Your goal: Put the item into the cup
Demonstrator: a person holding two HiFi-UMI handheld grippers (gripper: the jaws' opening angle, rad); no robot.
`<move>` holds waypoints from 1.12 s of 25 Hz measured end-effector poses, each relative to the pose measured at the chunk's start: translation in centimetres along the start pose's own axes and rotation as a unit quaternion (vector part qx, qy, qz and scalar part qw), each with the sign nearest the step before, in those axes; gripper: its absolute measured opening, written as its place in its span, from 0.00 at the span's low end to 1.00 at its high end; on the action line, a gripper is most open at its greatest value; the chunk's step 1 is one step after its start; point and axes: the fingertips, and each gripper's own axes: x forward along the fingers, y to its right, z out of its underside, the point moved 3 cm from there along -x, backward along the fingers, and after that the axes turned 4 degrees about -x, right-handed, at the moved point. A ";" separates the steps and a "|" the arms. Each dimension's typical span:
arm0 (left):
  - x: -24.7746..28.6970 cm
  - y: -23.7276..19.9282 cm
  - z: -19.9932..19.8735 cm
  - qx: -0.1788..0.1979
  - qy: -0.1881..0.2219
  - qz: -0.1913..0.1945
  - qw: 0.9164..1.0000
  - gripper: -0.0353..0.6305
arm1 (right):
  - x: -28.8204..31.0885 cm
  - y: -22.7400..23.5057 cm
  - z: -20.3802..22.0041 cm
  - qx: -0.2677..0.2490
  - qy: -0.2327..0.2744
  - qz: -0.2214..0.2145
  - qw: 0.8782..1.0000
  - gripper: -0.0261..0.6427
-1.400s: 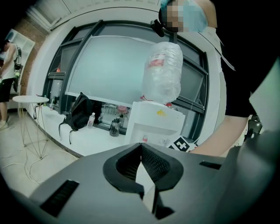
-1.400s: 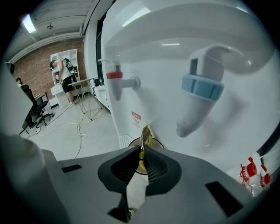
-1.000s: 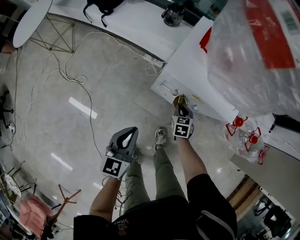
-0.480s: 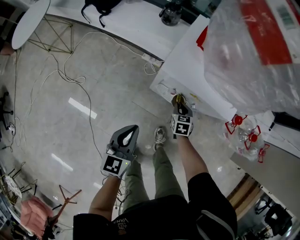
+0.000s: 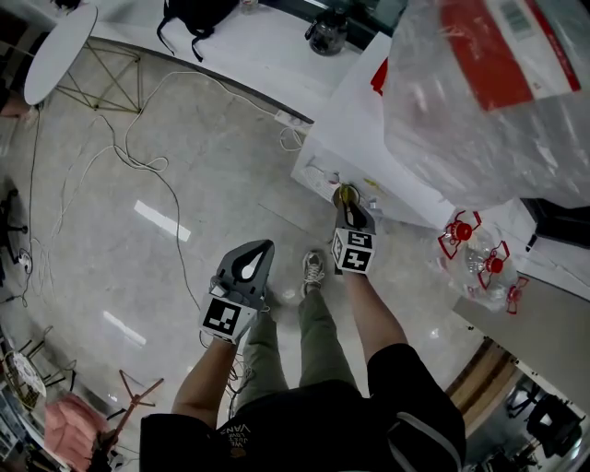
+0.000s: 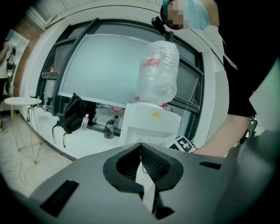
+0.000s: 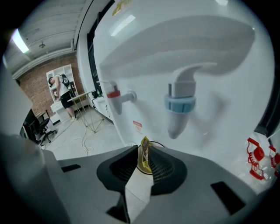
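Note:
My right gripper [image 5: 348, 196] is shut on a small yellow packet [image 7: 144, 156] and held against the front of a white water dispenser [image 5: 364, 138]. In the right gripper view the packet stands upright between the jaws, just below the blue tap [image 7: 179, 105]. A thin dark rim [image 7: 159, 145], which looks like the cup's, shows right behind the packet; the rest of the cup is hidden by the jaws. My left gripper [image 5: 259, 249] hangs over the floor, away from the dispenser, shut with nothing in it [image 6: 141, 144].
A red tap [image 7: 114, 94] sits left of the blue one. A large clear bottle [image 5: 489, 92] tops the dispenser. Red-handled empty bottles [image 5: 479, 263] lie at its right. Cables [image 5: 138, 157] trail over the floor; a round white table [image 5: 60, 41] and black bag [image 5: 198, 14] stand farther off.
The head view has shifted a little. My right gripper stays at the dispenser with the packet; the left gripper has hardly moved.

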 end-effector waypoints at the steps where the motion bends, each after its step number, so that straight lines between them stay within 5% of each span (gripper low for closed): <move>1: -0.1 0.2 -0.3 0.002 0.001 0.003 1.000 0.08 | -0.6 -0.3 -0.2 0.007 0.005 -0.001 1.000 0.12; 17: -4.4 4.6 -5.3 0.044 0.022 0.060 0.997 0.08 | -15.6 -5.4 -3.8 0.040 0.096 0.009 0.995 0.12; 28: -8.6 7.5 -8.6 0.077 0.042 0.097 0.991 0.08 | -26.7 -8.7 -7.7 0.014 0.170 0.003 0.985 0.11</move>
